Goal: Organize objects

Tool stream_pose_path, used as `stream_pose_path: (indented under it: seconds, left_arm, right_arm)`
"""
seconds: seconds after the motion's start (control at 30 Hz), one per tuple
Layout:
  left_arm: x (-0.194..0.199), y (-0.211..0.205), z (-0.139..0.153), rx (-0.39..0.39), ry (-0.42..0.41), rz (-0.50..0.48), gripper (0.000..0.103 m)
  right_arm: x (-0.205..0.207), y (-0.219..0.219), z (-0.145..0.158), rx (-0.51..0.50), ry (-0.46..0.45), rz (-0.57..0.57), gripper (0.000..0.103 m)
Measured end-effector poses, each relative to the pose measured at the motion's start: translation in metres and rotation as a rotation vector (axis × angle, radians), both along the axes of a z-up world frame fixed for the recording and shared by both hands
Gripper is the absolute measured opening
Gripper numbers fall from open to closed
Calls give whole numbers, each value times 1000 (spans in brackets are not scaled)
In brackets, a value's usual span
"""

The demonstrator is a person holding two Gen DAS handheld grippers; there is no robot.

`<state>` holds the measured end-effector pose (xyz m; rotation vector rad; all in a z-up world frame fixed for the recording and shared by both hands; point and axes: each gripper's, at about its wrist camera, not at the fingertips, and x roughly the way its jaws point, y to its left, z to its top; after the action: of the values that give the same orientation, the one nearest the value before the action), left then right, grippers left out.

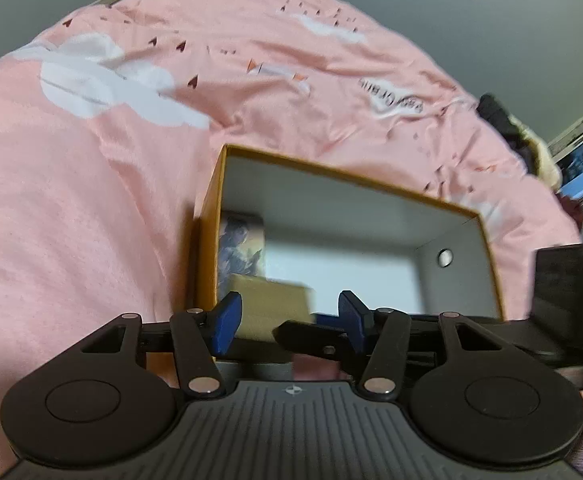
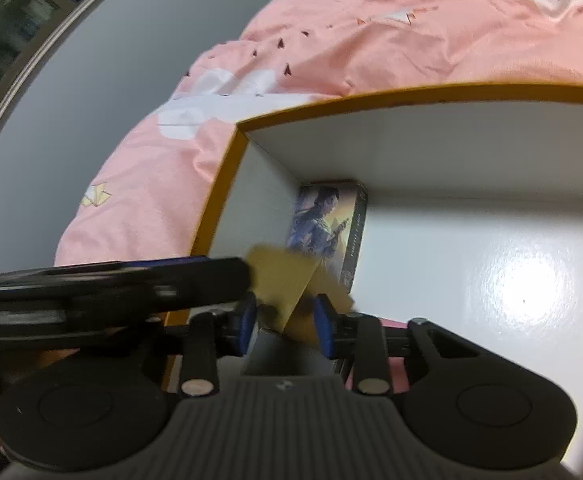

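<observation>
- Right wrist view: tan cardboard piece (image 2: pixel 291 280), blurred, gripped between the blue pads of the right gripper (image 2: pixel 285 322), just above the near left corner of an open box (image 2: pixel 227 184).
- Possibly a small carton or folded card; too smeared to say which.
- Behind it, an illustrated card box (image 2: pixel 327 224) standing upright in the far left corner, against the white inner wall.
- Rest of the white glossy floor bare, with a bright glare patch.
- Left wrist view: left gripper (image 1: pixel 289 320) with fingers parted and nothing between them, hovering at the near rim; one of its dark arms crossing the right wrist view beside the tan piece.
- Box with orange rim (image 1: pixel 331 176), resting on a rumpled pink duvet (image 1: pixel 91 200) printed with white clouds.
- Step in hand, as judged: placing the tan piece into the box.
- Next move calls for lowering it to the floor beside the illustrated box, then parting the right fingers, keeping clear of the left gripper's arm.
</observation>
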<state>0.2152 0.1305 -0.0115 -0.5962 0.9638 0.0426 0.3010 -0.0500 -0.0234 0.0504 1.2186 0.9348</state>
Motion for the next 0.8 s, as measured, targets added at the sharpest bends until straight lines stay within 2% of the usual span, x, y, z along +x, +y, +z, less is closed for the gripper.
stream_pose_path:
  seconds: [0.27, 0.43, 0.53, 0.67, 0.8]
  left_arm:
    - [-14, 8, 15, 4, -51, 24, 62]
    - [-22, 15, 14, 2, -55, 46, 62]
    - [-29, 18, 17, 28, -66, 66, 62]
    - [-38, 23, 22, 26, -90, 89, 62]
    - [-40, 25, 20, 24, -84, 95, 62]
  right_arm:
    - [1, 10, -15, -40, 37, -19, 30]
    - [-5, 13, -8, -62, -20, 13, 30]
    - [-7, 15, -1, -81, -67, 26, 30]
    - [-11, 26, -12, -191, -20, 42, 27]
    - [-12, 34, -22, -212, 5, 33, 28]
